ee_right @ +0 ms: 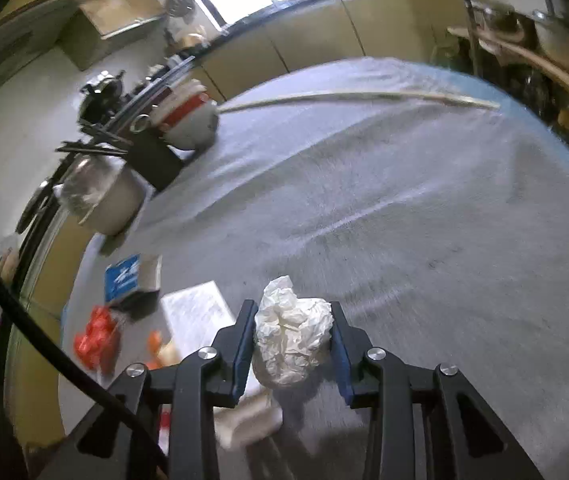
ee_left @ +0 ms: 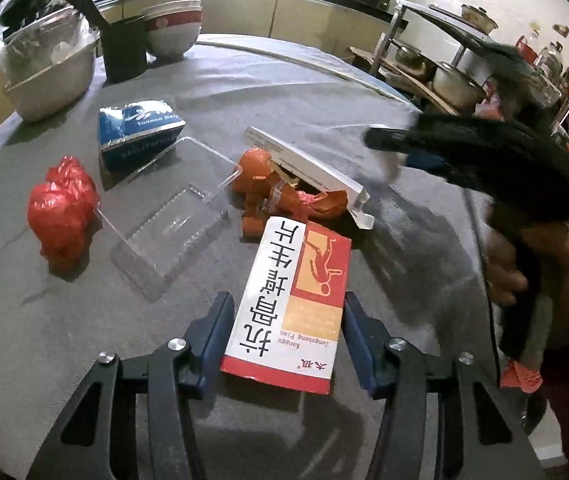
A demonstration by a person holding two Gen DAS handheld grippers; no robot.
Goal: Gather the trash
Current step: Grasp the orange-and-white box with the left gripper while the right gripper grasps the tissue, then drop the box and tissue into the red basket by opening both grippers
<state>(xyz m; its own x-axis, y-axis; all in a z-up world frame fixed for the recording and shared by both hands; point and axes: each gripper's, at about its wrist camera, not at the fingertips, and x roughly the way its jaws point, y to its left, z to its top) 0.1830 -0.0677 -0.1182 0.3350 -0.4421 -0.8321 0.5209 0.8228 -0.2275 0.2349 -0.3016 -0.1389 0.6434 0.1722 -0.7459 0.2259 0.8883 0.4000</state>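
Observation:
A red and white medicine box (ee_left: 292, 272) lies flat on the grey tablecloth in the left wrist view. My left gripper (ee_left: 288, 334) is shut on its near end, one blue pad against each long side. In the right wrist view my right gripper (ee_right: 291, 338) is shut on a crumpled white paper wad (ee_right: 290, 320), held just above the cloth. More trash lies beyond the box: an orange wrapper (ee_left: 280, 196), a long white carton (ee_left: 308, 164), a clear plastic tray (ee_left: 176, 224), a red plastic bag (ee_left: 62, 212) and a blue carton (ee_left: 136, 132).
A steel bowl (ee_left: 48, 72), a black chopstick holder (ee_left: 124, 52) and stacked bowls (ee_left: 172, 28) stand at the table's far left. Shelves with pots (ee_left: 456, 80) rise past the right edge. A hand (ee_left: 504, 268) grips the blurred right tool there. A black cable (ee_right: 24, 312) crosses the right view.

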